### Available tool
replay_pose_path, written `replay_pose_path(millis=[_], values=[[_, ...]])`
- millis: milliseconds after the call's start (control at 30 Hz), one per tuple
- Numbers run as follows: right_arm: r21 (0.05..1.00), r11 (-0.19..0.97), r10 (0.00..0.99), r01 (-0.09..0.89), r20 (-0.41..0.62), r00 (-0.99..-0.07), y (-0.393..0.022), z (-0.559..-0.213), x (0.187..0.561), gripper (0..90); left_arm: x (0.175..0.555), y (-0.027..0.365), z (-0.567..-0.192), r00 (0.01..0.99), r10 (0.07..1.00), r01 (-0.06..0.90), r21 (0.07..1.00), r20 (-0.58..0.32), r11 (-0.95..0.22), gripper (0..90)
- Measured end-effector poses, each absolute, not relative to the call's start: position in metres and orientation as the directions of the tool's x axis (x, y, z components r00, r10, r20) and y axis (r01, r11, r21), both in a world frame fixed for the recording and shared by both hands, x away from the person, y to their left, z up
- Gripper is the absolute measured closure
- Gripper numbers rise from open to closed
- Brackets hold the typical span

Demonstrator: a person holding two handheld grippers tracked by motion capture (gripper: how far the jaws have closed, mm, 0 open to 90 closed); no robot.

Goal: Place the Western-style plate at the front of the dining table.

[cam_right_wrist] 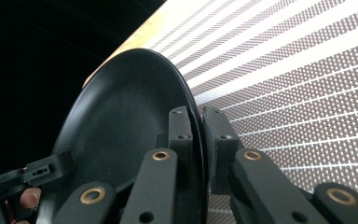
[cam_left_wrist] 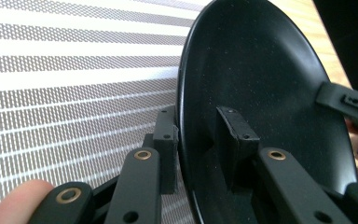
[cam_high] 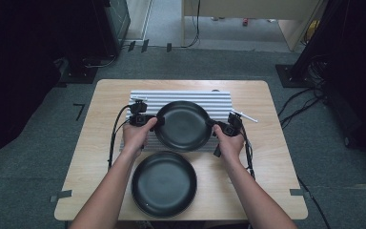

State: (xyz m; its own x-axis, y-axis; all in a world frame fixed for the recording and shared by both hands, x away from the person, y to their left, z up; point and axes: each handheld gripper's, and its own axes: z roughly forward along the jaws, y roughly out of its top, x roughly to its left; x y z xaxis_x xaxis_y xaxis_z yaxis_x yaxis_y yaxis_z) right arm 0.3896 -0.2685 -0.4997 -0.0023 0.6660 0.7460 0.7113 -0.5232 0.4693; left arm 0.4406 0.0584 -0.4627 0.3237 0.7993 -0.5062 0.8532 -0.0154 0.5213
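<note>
Plates were the business at hand: two black ones on a light wooden table (cam_high: 100, 143). The farther plate (cam_high: 183, 126) was gripped from both sides above a grey-and-white striped mat (cam_high: 181, 95) that lay across the back half of the table. The left gripper (cam_high: 153, 121) was clamped on that plate's left rim, and the right gripper (cam_high: 215, 126) on its right rim, each carried by a bare hand and forearm coming in from the near edge.

In the left gripper view the rim of the plate (cam_left_wrist: 261, 84) ran between the two black jaws, one pad against the underside and the other against the inner face, with the striped mat (cam_left_wrist: 74, 70) behind and the opposite gripper seen at the far rim. The right gripper view gave the mirror of this: the plate (cam_right_wrist: 121, 116) stood edge-on between the jaws, pads pressed on either face of the rim, with the mat (cam_right_wrist: 298, 84) beyond it and a strip of table edge above.

The second plate (cam_high: 164, 183) lay flat on the table nearer the person, between the two forearms, just clear of the mat's near edge and apart from the held plate. A small white stick-like thing (cam_high: 244, 115) lay on the table just beyond the right gripper; what it was could not be told. Black cables trailed from both grippers towards the near edge.
</note>
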Motion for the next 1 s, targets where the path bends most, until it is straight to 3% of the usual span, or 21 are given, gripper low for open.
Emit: replay_pose_path(millis=[500, 1000], values=[[0.47, -0.563, 0.681, 0.68, 0.73, 0.059, -0.261, -0.515, 0.416, 83.4, 0.485, 0.053, -0.483, 0.248, 0.819, 0.881, 0.472, -0.518, 0.033, 69.3], [0.502, -0.583, 0.699, 0.639, 0.71, 0.08, -0.255, -0.531, 0.424, 82.8, 0.499, 0.047, -0.499, 0.215, 0.838, 0.882, 0.468, -0.502, 0.054, 67.6]])
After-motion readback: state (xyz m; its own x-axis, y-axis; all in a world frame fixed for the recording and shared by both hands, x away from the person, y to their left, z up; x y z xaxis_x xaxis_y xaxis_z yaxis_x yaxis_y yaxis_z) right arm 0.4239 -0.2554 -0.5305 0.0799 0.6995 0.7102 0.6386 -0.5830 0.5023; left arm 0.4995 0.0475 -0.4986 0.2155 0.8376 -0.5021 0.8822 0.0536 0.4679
